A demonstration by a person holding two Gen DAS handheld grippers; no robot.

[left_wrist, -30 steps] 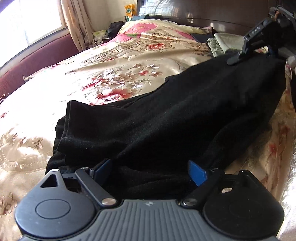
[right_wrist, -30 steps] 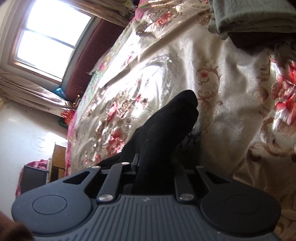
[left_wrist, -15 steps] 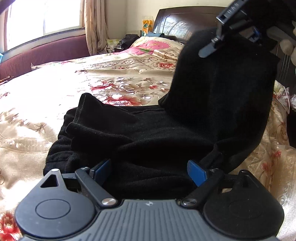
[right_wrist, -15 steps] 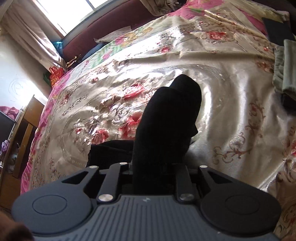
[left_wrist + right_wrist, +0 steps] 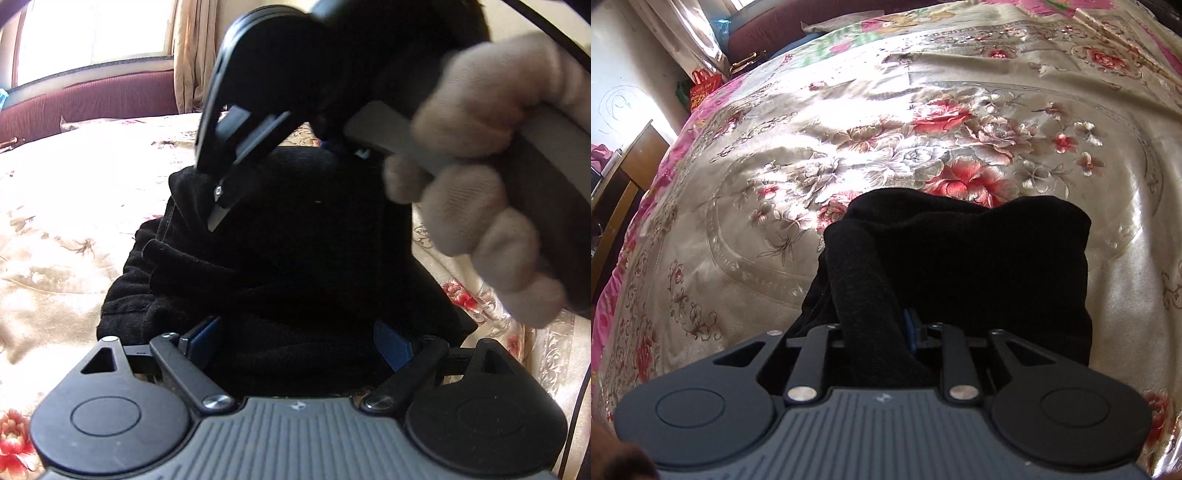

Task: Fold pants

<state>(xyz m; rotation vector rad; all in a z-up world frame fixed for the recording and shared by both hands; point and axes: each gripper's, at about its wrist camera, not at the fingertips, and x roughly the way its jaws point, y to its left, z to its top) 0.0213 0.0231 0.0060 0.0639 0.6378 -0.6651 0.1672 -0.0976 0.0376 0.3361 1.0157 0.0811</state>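
Black pants [image 5: 295, 258] lie bunched on the floral bedspread [image 5: 74, 206]. My left gripper [image 5: 299, 343] sits low at their near end, its blue pads [image 5: 205, 338] wide apart with the cloth heaped between them. My right gripper [image 5: 879, 332] is shut on a thick fold of the pants [image 5: 960, 266], which drapes down ahead of it over the bedspread [image 5: 886, 140]. In the left wrist view a gloved hand [image 5: 480, 221] carries the right gripper over the pile, one of its fingers [image 5: 221, 199] dipping onto the fabric.
A dark red padded bench [image 5: 92, 99] and a window with curtains [image 5: 188, 55] run along the far side of the bed. A wooden cabinet [image 5: 624, 177] and a red bag [image 5: 705, 86] stand beside the bed's left edge.
The right gripper has swung the pants' far end up and over toward the left gripper, doubling the cloth. It now hangs close in front of the left camera. The left gripper has shifted only slightly.
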